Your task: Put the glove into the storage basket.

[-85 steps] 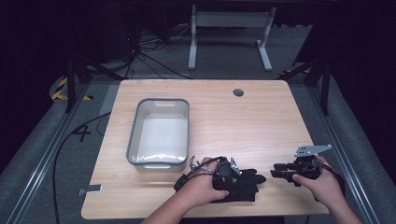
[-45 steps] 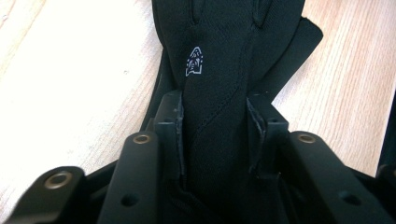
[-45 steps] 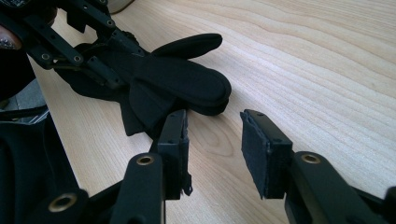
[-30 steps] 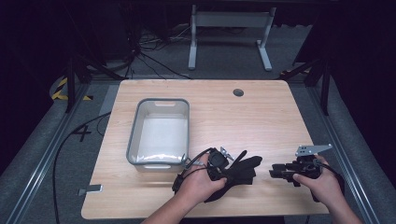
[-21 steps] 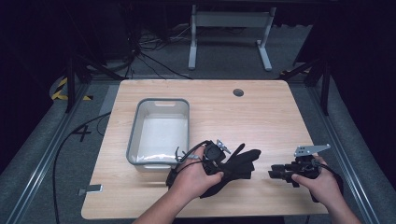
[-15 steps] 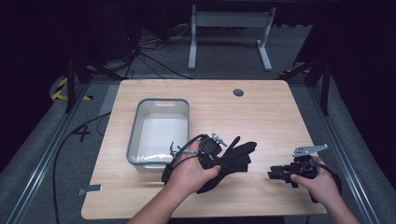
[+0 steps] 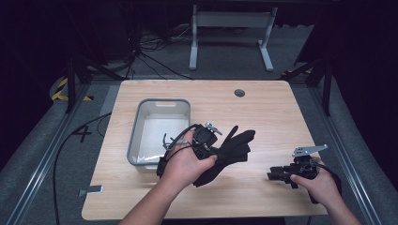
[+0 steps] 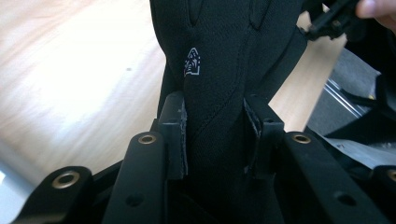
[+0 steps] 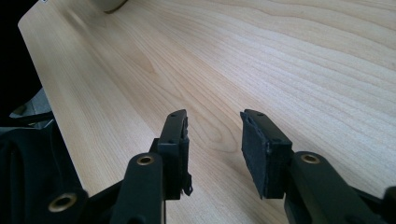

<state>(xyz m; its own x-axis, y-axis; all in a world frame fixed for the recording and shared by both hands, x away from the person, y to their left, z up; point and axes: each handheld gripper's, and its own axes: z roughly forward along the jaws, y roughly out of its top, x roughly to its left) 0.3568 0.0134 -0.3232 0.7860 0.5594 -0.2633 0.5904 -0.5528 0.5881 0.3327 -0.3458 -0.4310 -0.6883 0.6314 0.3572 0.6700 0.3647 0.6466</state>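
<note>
My left gripper (image 8: 215, 135) clamps the black glove (image 8: 224, 70), whose small white emblem, unreadable, sits just beyond the pads. My right gripper (image 9: 214, 140), jaws just widening, holds nothing above the table (image 9: 289, 60).

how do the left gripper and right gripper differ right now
The left gripper is shut on a black glove lifted off the table; the right gripper stands open with nothing between its jaws. The left is beside the grey bin, the right low over bare wood. Both have black padded jaws.
</note>
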